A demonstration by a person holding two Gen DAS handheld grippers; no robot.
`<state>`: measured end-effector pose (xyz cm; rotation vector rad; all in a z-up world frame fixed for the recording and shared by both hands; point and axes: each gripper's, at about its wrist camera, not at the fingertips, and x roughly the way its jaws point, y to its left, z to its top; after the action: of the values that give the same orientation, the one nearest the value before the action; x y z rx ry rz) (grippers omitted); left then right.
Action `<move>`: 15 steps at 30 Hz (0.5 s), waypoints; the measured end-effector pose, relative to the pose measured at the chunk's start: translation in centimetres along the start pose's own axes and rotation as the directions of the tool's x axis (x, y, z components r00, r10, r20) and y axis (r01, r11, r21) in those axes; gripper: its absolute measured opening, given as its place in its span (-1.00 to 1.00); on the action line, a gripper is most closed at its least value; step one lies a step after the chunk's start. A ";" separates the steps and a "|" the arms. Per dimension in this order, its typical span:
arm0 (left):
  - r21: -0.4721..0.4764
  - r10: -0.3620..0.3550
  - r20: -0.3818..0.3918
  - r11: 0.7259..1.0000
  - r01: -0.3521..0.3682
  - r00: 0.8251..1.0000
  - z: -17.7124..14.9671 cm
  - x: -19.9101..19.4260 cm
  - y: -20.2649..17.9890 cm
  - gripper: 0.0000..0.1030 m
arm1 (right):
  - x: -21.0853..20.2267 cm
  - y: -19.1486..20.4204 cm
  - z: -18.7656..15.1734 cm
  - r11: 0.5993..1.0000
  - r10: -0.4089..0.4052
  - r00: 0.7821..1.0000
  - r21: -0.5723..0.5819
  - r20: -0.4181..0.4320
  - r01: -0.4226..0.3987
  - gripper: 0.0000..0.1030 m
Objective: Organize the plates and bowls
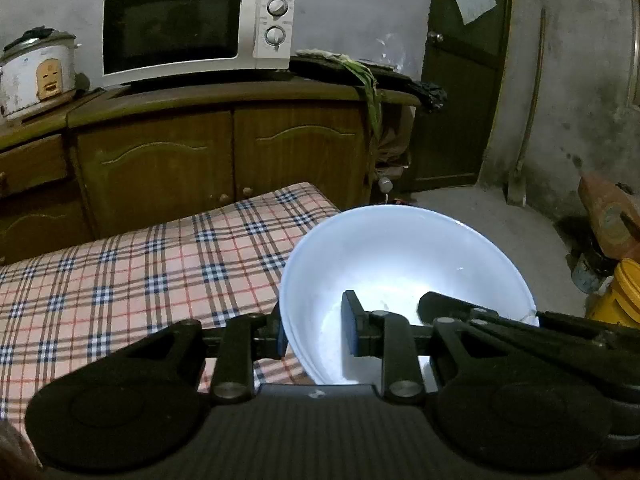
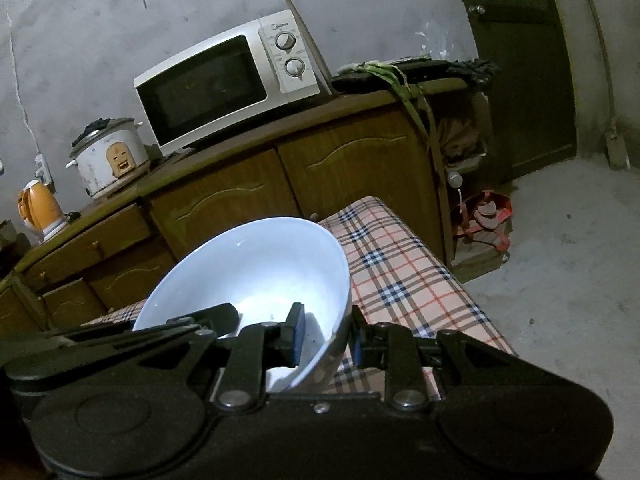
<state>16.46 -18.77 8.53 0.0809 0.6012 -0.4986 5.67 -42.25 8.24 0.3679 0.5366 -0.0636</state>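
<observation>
**Both tools clamp one white bowl above the plaid tabletop**

Between the fingers of the left tool [image 1: 316, 334] sits the left rim of a white bowl [image 1: 400, 256]: one pad presses the outer wall, the other the inside, so this tool is closed on the bowl. Across from it, the right tool [image 2: 328, 338] grips the opposite rim in the same way, one finger inside the bowl [image 2: 256, 272] and one outside. Each wrist view also shows the other tool's dark finger reaching in over the far rim.

Held this way, the bowl hangs tilted, its lit hollow facing the cameras, over the near edge of the tabletop [image 1: 120, 280], which is covered by a pink, white and navy plaid cloth. Whether the bowl touches the cloth cannot be told.

Behind the tabletop stands a brown wooden cabinet [image 1: 168, 160] with panelled doors. On it sit a white microwave [image 1: 192, 28] and, further left, a white rice cooker [image 1: 36, 72]; the right view adds an orange kettle [image 2: 40, 208] at the cabinet's left end. A dark door [image 1: 464, 80] closes the grey wall to the right, above a concrete floor [image 2: 560, 260].
</observation>
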 end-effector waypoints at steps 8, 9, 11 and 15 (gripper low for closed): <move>-0.005 0.003 -0.003 1.000 -0.003 1.000 -1.3 -1.3 0.3 -0.47 | -1.4 0.7 -1.4 1.000 -0.002 1.000 -0.009 -0.008 0.002 -0.43; -0.006 0.005 -0.002 1.000 -0.005 1.000 -1.4 -1.4 0.4 -0.48 | -1.5 0.8 -1.5 1.000 -0.003 1.000 -0.010 -0.009 0.002 -0.43; -0.005 0.010 -0.002 1.000 -0.010 1.000 -1.7 -1.7 0.4 -0.48 | -1.6 0.9 -1.8 1.000 0.001 1.000 -0.012 -0.011 -0.001 -0.43; -0.009 0.015 -0.003 1.000 -0.015 1.000 -2.3 -2.0 0.6 -0.47 | -1.8 1.3 -2.3 1.000 0.004 1.000 -0.022 -0.016 -0.004 -0.43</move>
<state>14.14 -16.87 7.72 0.0778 0.6054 -0.4813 3.21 -40.32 7.80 0.3486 0.5522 -0.0511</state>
